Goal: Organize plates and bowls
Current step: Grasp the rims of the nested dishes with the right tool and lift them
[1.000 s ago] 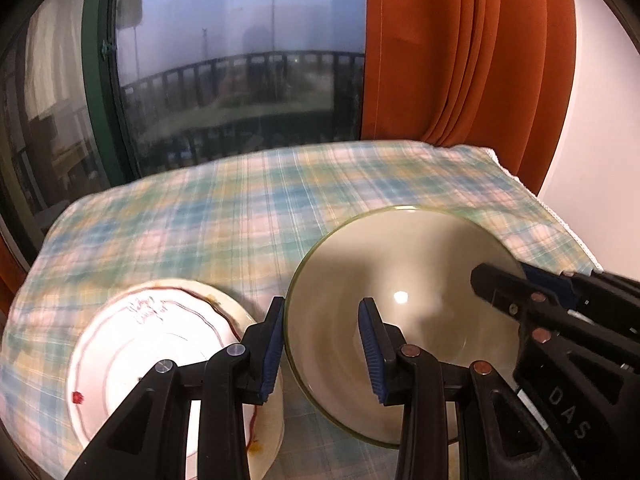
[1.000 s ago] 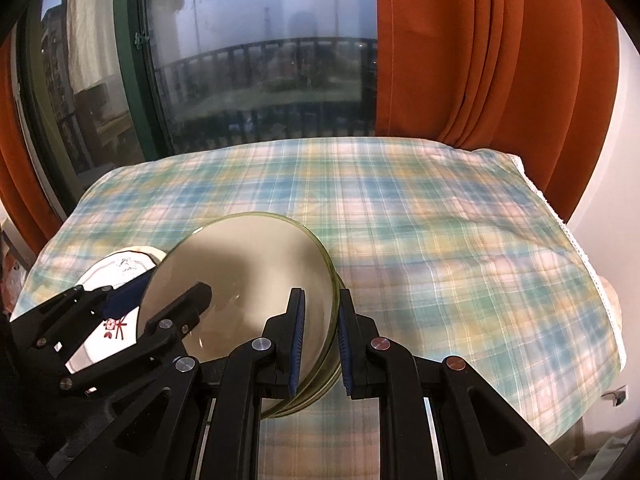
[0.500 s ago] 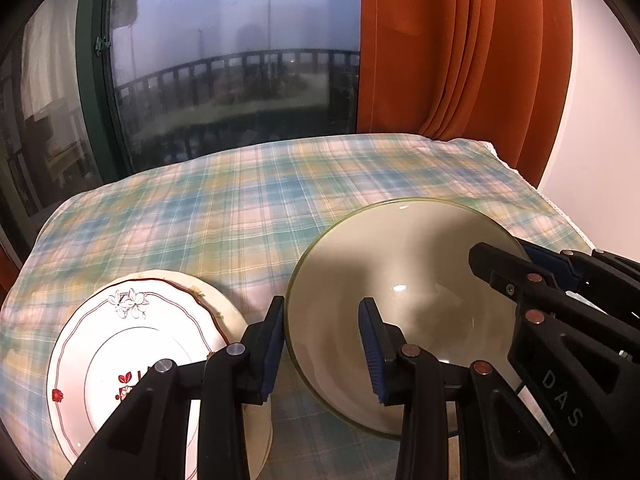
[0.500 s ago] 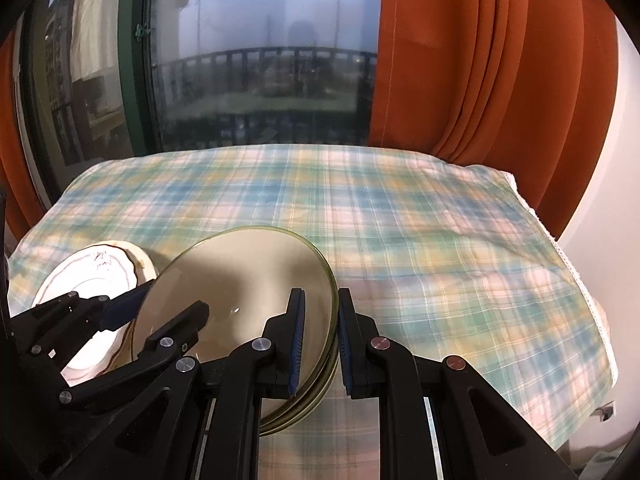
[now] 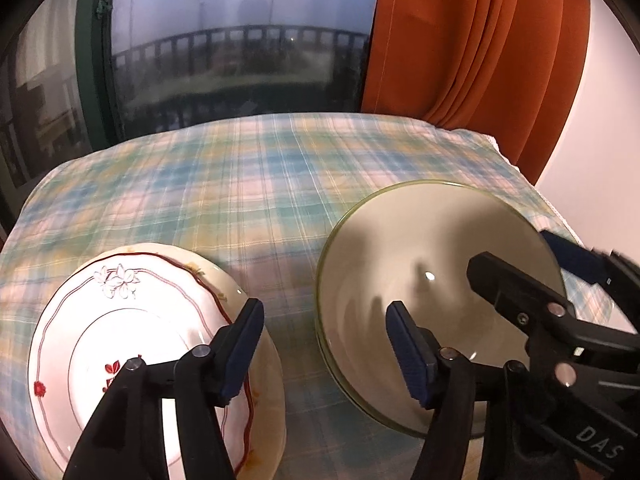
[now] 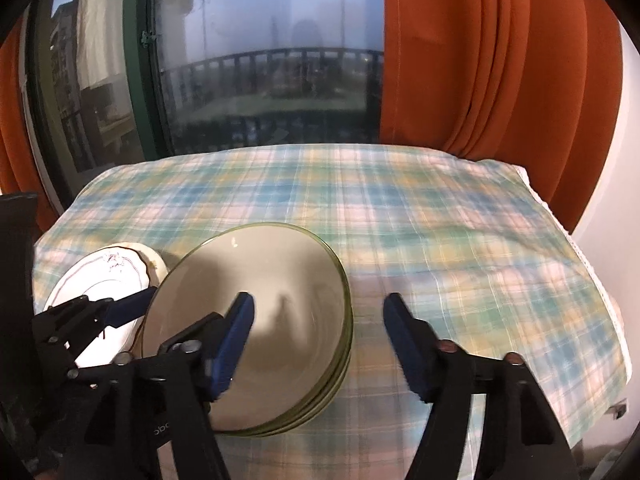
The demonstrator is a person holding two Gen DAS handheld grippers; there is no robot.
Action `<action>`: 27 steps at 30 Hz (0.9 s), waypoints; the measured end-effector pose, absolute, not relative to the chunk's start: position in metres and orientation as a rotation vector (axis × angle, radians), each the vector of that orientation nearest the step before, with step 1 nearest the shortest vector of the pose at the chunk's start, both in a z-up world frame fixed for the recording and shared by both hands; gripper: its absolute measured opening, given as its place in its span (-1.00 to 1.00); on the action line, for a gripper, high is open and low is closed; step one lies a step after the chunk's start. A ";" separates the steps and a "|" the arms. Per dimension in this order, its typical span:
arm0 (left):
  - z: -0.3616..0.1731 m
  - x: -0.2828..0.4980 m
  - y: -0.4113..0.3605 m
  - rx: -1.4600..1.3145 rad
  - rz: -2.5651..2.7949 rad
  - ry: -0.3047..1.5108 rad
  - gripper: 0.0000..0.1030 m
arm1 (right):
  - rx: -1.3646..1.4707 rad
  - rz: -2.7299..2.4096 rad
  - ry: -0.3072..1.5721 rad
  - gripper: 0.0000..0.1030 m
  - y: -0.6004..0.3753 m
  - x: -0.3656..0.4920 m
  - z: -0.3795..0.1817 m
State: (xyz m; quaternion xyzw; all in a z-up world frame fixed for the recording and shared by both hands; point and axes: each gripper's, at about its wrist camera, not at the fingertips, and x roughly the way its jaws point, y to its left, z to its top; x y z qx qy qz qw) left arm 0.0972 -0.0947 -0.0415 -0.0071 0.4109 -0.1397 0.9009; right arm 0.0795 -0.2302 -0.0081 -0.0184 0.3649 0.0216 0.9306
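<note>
A stack of green-rimmed glass bowls [image 5: 436,280] [image 6: 256,280] sits on the plaid tablecloth [image 5: 256,184]. To its left a white floral plate [image 5: 120,344] [image 6: 96,280] lies on a cream bowl. My left gripper [image 5: 324,344] is open, its jaws straddling the near left rim of the glass bowls without touching. My right gripper [image 6: 316,344] is open around the stack's right rim, apart from it. The right gripper's fingers [image 5: 520,296] show in the left wrist view over the bowls.
The tablecloth [image 6: 440,232] covers the table, with its right edge near a white wall. A window with green frame [image 6: 140,80] and orange curtains [image 6: 480,60] stand behind the table.
My right gripper opened and let go of the glass bowl's rim; the bowl now rests on the stack. My left gripper opened wider. Both grippers have pulled back a little.
</note>
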 end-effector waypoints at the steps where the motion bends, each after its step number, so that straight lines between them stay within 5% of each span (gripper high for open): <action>1: -0.042 0.099 -0.094 -0.019 -0.288 0.853 0.30 | -0.057 0.049 0.748 0.41 -0.229 0.081 -0.008; 10: -0.048 0.111 -0.093 -0.063 -0.309 0.882 0.41 | -0.045 0.051 0.824 0.42 -0.232 0.104 -0.013; 27: -0.059 0.119 -0.113 -0.107 -0.416 1.012 0.33 | 0.094 -0.010 0.978 0.42 -0.254 0.113 -0.030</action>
